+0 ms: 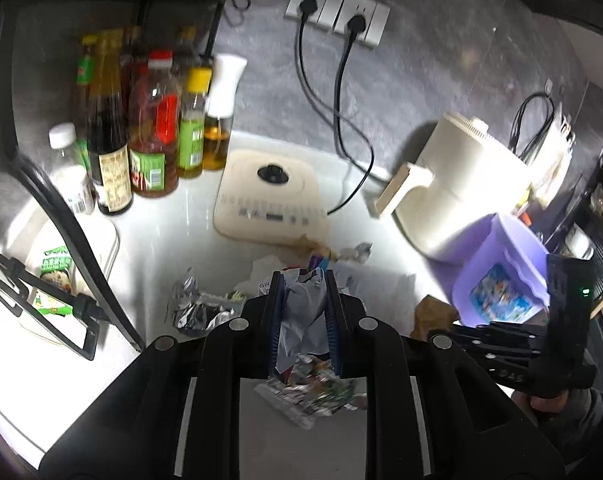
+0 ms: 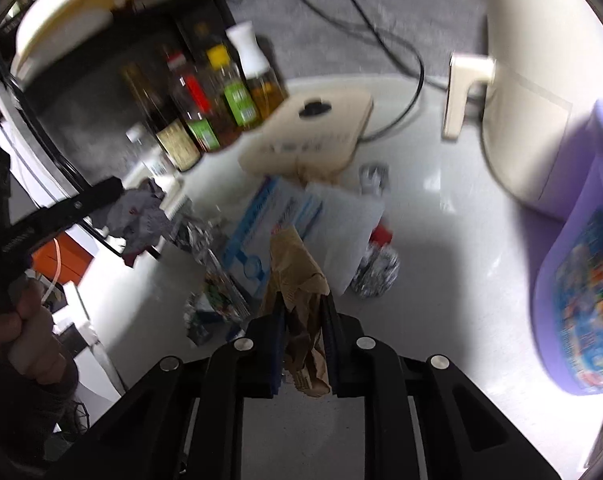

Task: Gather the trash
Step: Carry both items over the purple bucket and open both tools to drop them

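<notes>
Left tongs [image 1: 303, 300] pinch crumpled wrapper [image 1: 301, 320], right tongs [image 2: 303, 316] pinch brown paper [image 2: 297, 276]; foil & wrappers [image 2: 375, 272] left mid-tabletop, purple bin [image 2: 573, 280] at right edge.

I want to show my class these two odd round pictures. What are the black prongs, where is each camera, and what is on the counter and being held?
Nobody here is a robot: a person holds a two-finger gripper in each hand, each carrying a wide-angle camera looking along its fingers. In the left view, the left gripper pinches a crumpled wrapper. In the right view, the right gripper pinches brown paper. On the white counter lie foil scraps, sauce bottles, a cream appliance and a purple bin.
</notes>
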`<move>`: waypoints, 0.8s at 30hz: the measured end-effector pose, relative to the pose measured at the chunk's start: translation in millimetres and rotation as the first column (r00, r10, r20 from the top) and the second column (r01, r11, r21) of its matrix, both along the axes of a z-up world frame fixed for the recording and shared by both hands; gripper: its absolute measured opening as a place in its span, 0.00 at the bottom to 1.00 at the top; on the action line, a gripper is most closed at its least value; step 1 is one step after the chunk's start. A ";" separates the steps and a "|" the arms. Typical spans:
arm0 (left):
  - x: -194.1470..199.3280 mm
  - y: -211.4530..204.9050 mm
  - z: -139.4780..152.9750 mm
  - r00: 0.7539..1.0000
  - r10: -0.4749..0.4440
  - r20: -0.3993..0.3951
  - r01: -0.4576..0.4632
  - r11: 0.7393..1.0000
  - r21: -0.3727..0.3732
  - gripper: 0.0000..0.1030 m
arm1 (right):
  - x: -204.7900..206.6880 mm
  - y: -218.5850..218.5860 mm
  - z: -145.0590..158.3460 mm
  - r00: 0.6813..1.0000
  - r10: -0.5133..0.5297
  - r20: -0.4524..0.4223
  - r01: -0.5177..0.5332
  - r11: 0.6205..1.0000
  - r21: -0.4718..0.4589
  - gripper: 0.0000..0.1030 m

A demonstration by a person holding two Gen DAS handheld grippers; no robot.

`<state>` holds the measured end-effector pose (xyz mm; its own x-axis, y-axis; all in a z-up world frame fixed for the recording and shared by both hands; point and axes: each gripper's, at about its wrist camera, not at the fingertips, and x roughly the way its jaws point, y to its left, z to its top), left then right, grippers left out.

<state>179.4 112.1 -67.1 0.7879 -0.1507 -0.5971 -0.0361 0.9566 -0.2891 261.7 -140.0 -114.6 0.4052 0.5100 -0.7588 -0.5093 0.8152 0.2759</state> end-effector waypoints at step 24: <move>36.5 -147.7 75.1 0.948 -0.262 0.182 0.259 0.965 0.044 0.19 | -10.7 -184.5 121.6 0.877 -0.347 0.333 0.339 0.937 0.083 0.65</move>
<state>215.9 -35.6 7.9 0.8194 -0.3552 -0.4500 0.2672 0.9310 -0.2486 251.0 -324.5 7.1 0.7868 0.3067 -0.5357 -0.2638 0.9516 0.1574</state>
